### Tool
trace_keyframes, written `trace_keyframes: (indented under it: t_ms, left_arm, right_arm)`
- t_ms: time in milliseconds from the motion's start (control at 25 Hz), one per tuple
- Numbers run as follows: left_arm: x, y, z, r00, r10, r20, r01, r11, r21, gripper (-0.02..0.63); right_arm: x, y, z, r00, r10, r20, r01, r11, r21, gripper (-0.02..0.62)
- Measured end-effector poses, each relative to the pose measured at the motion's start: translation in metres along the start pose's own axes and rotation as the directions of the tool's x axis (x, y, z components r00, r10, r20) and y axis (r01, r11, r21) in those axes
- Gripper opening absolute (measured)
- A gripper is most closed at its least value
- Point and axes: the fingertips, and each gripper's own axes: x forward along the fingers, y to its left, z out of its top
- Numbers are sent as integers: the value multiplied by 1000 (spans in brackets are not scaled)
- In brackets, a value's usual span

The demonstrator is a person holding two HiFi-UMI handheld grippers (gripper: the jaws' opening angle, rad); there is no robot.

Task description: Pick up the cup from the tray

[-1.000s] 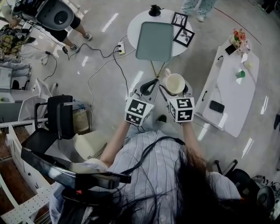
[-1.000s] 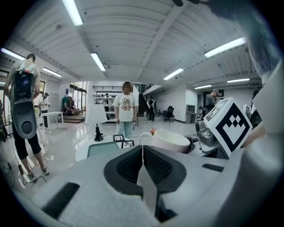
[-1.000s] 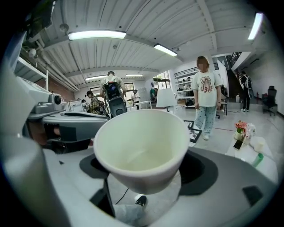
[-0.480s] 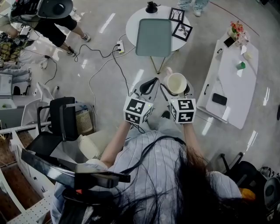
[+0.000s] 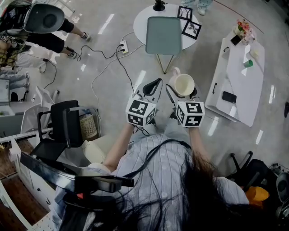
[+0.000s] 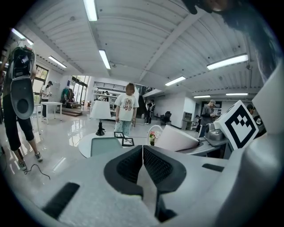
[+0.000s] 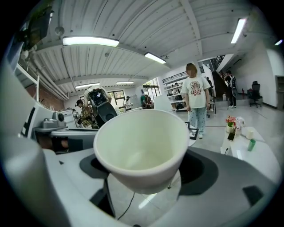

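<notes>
A cream cup [image 5: 184,84] with a handle hangs upright and empty in the air, held by my right gripper [image 5: 181,92], which is shut on it. In the right gripper view the cup [image 7: 142,148] fills the middle between the jaws. The grey-green tray [image 5: 163,34] lies bare on the round white table [image 5: 141,19] farther ahead; it shows small in the left gripper view [image 6: 105,144]. My left gripper [image 5: 152,88] hovers beside the right one, its jaws pressed together on nothing [image 6: 142,165].
Two framed pictures [image 5: 187,21] and a black lamp [image 5: 158,6] share the round table. A long white table [image 5: 239,81] with a phone, flowers and a green item stands at right. Cables [image 5: 106,58], a power strip and a black chair [image 5: 63,126] are at left. People stand around.
Both grippers and the held cup stay nearly fixed in view, while the round table and tray have slid a little farther off and to the right. The grip is unchanged.
</notes>
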Motion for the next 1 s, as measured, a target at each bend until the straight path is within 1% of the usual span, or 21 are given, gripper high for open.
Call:
trace_keyframes:
  t_ms: [200, 440, 640, 1000]
  left_arm:
    - [-25, 15, -4, 1000, -8, 16, 9, 1000, -12, 15]
    - [-51, 37, -6, 1000, -5, 29, 5, 1000, -14, 15]
    - [-65, 42, -11, 999, -8, 39, 9, 1000, -17, 15]
    - [-80, 42, -18, 999, -17, 45, 18, 1000, -23, 15]
  right_arm:
    - [0, 30, -3, 1000, -6, 17, 6, 999, 34, 426]
    - [4, 60, -6, 1000, -16, 13, 15, 1000, 16, 426]
    - [1, 75, -10, 1000, -19, 9, 19, 1000, -2, 426]
    - [-8, 91, -13, 999, -30, 18, 30, 999, -22, 426]
